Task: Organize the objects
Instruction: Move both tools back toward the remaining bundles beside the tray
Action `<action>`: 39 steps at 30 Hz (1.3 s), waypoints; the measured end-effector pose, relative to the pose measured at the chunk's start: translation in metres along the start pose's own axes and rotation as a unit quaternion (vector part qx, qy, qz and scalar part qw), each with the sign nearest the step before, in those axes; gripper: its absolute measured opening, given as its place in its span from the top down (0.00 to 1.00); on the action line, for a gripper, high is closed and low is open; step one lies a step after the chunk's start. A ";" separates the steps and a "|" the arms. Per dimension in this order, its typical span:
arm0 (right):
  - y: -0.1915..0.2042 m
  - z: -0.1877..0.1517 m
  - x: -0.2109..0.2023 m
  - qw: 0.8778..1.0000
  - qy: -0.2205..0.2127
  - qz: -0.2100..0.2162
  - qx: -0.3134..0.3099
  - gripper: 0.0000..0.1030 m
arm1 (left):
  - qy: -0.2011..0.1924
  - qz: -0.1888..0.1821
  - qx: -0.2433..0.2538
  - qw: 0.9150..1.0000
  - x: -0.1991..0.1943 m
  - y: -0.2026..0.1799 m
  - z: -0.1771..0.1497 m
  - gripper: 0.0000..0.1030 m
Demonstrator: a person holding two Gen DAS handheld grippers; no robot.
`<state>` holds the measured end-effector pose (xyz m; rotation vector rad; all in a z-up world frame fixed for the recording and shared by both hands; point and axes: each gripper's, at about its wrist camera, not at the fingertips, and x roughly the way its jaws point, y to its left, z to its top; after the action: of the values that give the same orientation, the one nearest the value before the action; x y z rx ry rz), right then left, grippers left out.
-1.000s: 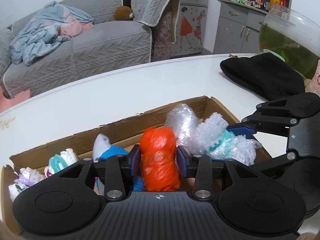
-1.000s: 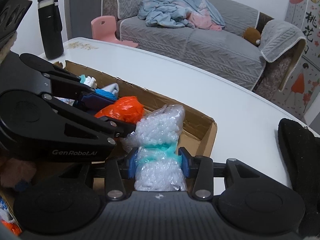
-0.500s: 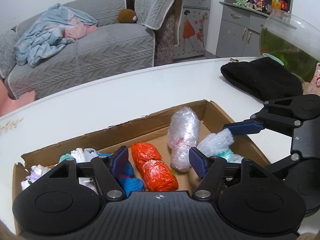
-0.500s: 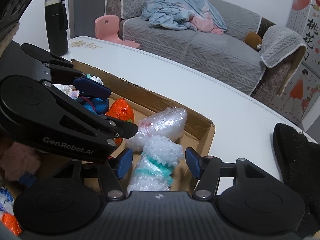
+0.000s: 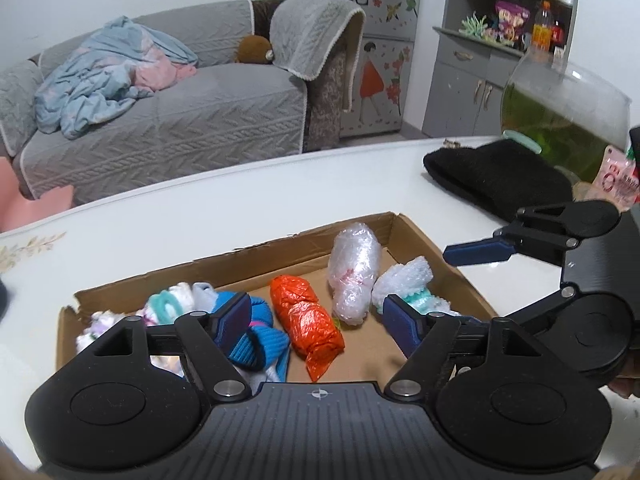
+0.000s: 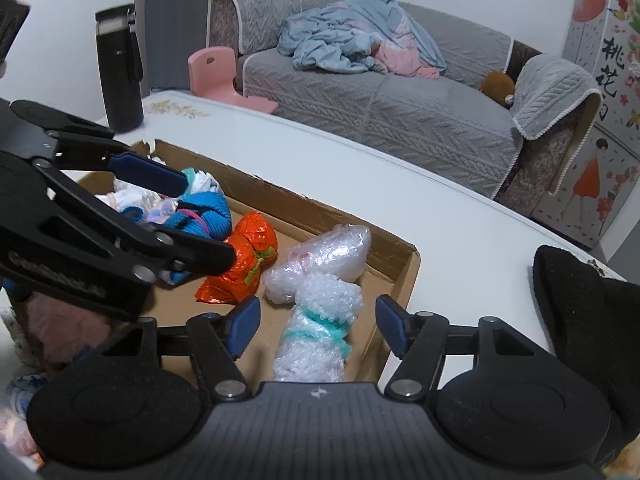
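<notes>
Both grippers' fingers (image 5: 234, 316) (image 6: 390, 322) just opened, spread, clear of orange bundle (image 5: 306, 328) and bubble-wrap bundle (image 6: 316, 340).

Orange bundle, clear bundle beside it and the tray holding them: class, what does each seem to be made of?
Orange bundle: thin plastic film, probably; glossy and crinkled. Clear bundle: bubble wrap, apparently; translucent and pimpled. Tray: corrugated cardboard; matt brown with raw torn edges.
</notes>
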<state>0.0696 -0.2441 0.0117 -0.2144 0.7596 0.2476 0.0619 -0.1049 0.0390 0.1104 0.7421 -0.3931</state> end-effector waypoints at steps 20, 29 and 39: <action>0.059 -0.057 -0.086 0.996 -0.072 0.050 0.028 0.29 | -0.055 -0.011 -0.056 0.997 -0.125 0.018 -0.111 0.19; 0.095 -0.083 -0.075 0.993 -0.053 0.091 0.050 0.28 | -0.022 -0.034 -0.042 0.998 -0.124 -0.008 -0.185 0.19; 0.101 -0.088 -0.043 0.986 -0.028 0.138 0.091 0.39 | 0.004 -0.047 -0.006 0.999 -0.100 -0.028 -0.200 0.19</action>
<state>-0.0478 -0.1794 -0.0302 0.0713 0.7510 0.4420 -0.1430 -0.0533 -0.0392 0.0662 0.7586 -0.4771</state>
